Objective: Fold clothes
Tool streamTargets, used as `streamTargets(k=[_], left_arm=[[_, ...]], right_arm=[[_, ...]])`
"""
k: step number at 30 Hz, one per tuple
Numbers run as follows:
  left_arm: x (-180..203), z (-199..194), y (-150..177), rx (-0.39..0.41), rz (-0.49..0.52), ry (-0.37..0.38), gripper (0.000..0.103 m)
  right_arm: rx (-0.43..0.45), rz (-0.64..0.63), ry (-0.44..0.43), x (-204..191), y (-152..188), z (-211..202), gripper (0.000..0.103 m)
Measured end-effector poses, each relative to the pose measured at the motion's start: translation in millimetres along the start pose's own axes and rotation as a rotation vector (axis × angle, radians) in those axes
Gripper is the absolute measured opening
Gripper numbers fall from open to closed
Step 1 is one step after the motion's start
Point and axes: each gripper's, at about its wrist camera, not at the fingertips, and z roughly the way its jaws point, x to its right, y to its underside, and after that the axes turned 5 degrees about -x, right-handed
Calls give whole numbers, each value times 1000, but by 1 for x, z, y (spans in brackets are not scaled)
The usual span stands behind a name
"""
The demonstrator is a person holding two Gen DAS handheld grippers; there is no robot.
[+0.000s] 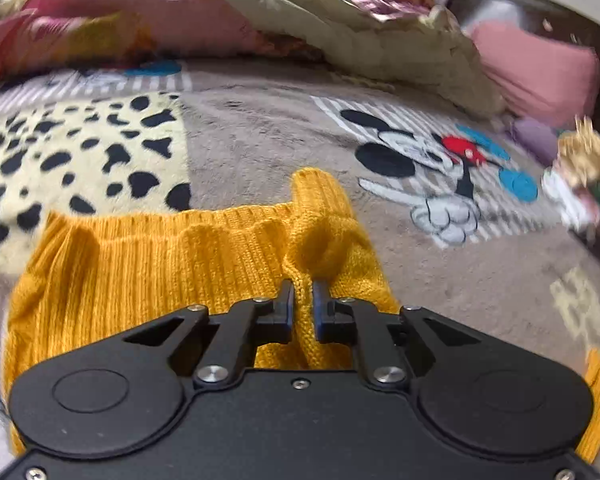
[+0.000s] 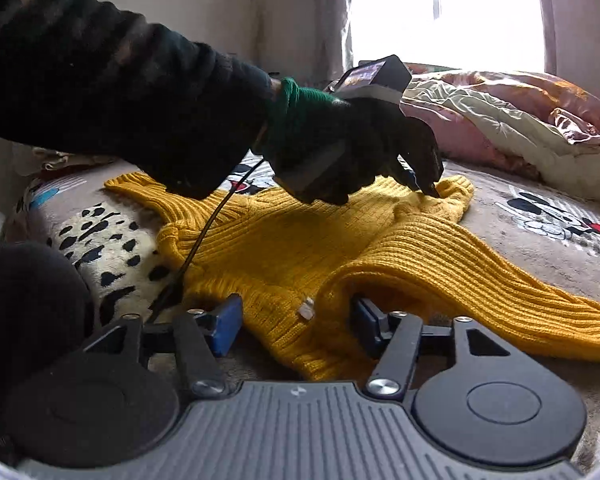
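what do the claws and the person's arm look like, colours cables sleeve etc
Both claws are matte black linkages with silver screws and round hub discs. The left claw has slim dark pads. The right claw has blue pads and a ribbed grey body. The left hand wears a black glove with a green cuff, below a dark ribbed sleeve; a thin black cable trails beneath.

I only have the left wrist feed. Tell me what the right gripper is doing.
Observer: The right gripper is open, with the sweater hem between its fingers.
Operator: Report where my left gripper sits on the sweater.
Observer: The left gripper pinches the far edge of the sweater, opposite the right gripper.
Operator: Describe the sleeves.
Observer: One sleeve runs out to the right across the blanket; the other points far left.
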Motion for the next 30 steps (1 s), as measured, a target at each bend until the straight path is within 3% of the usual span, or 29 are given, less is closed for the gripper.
streamTargets(k=[2, 6, 10, 11, 12, 13, 17, 19, 22, 25, 28, 30], left_arm=[[2, -6, -3, 0, -24, -1, 11], [6, -13, -19, 49, -32, -11, 30], [4, 4, -38, 17, -56, 11, 31], [2, 10, -40, -2, -63, 31, 29], [1, 15, -42, -21, -75, 54, 8], [0, 15, -42, -21, -99, 60, 5], [-15, -7, -28, 99, -323, 92, 5], [-23, 2, -17, 66, -377, 22, 5], [-26, 11, -13, 23, -372, -21, 6], [-17, -1, -19, 49, -304, -34, 6], [2, -23, -24, 121, -133, -90, 6], [14, -31, -20, 140, -30, -89, 6]], right_arm=[[-4, -12, 0, 0, 0, 0, 63], [-3, -11, -4, 0, 0, 1, 64], [-1, -10, -7, 0, 1, 0, 64], [-4, -11, -8, 1, 0, 0, 64], [-9, -13, -6, 0, 0, 0, 64], [-14, -13, -6, 0, 0, 0, 64], [-22, 23, -28, 5, -1, -1, 64], [-21, 32, -33, 6, -1, -1, 64], [-22, 20, -29, 5, 0, -2, 64], [-22, 24, -30, 5, 0, -2, 64], [-22, 18, -25, 3, 1, -2, 64], [-22, 17, -25, 4, 1, -2, 64]])
